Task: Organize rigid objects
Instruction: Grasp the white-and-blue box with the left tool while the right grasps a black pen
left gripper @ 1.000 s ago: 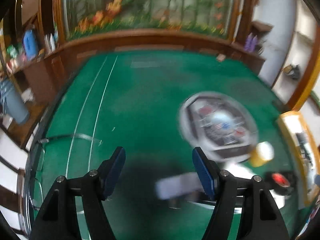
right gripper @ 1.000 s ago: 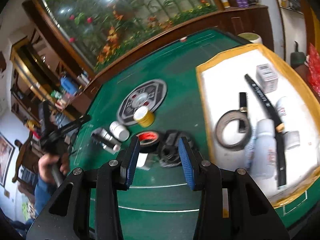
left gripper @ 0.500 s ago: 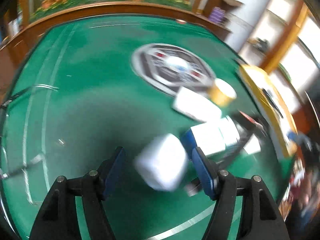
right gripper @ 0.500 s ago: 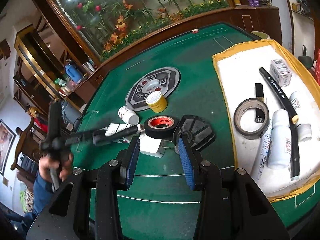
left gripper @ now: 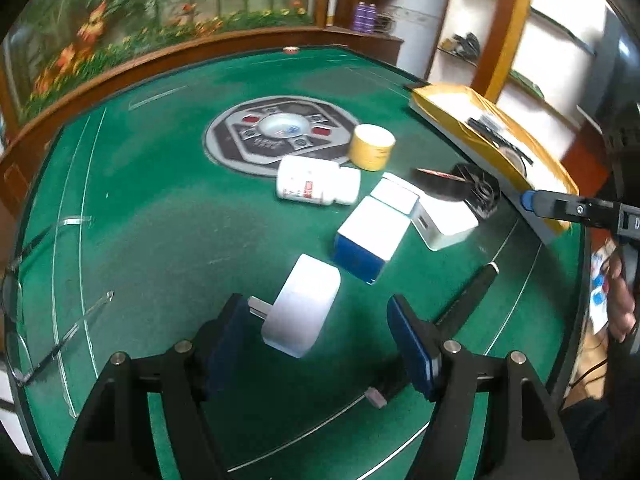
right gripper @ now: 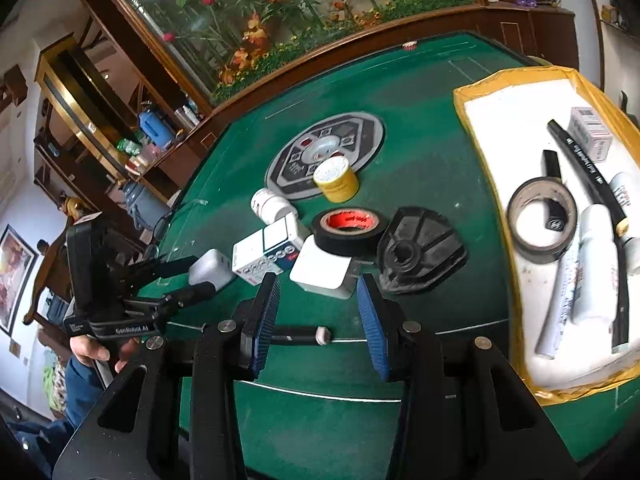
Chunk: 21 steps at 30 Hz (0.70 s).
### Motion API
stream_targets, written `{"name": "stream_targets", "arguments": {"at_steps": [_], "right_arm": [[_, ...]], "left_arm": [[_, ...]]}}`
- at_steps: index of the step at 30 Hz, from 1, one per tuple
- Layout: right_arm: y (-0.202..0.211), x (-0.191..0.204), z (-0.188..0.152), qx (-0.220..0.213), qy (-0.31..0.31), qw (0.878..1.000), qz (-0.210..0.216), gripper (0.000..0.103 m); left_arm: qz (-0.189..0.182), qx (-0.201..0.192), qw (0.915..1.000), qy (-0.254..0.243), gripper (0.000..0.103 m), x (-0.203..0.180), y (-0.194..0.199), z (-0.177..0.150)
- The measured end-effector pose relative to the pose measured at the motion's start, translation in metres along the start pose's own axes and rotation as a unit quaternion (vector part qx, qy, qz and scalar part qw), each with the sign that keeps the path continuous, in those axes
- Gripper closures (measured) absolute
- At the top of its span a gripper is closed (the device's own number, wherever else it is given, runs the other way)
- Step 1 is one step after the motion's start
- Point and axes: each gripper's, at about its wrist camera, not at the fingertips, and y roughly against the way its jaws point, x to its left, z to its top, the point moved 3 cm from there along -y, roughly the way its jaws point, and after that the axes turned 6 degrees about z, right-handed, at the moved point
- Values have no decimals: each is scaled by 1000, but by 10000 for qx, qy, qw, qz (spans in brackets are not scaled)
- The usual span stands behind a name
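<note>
"GenRobot.AI" in white on the black body of the left gripper (right gripper: 188,278) at lower left of the right wrist view, other labels too blurred to read

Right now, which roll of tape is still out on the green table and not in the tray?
The black roll with the red core. It lies on the green felt against the white adapter, while the grey roll sits inside the yellow-rimmed tray.
</note>
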Motion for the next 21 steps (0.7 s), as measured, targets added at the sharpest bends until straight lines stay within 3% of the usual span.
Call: {"name": "stream_targets", "arguments": {"at_steps": [3,6,13,16,21], "right_arm": [[-8,3,-3,114,28,9999,38,63],[-15,9,-7,222,121,9997,61,63],[-42,31,-21,770,758,9938,241,63],[-55,48,-27,1131,1331,9836,459,63],[-75,74,-34,1619,2542,9531,291,62]], "left_arm": [[119,-77,9999,69,31,2,-3,-1],[374,-57,9992,102,53,5,-8,-1],[147,-204,9989,403,54,13,-6,-7],[179,-257,9980,547,54,19,-5,-7],[122,-292,9964,781,54,29,-6,-6]]}}
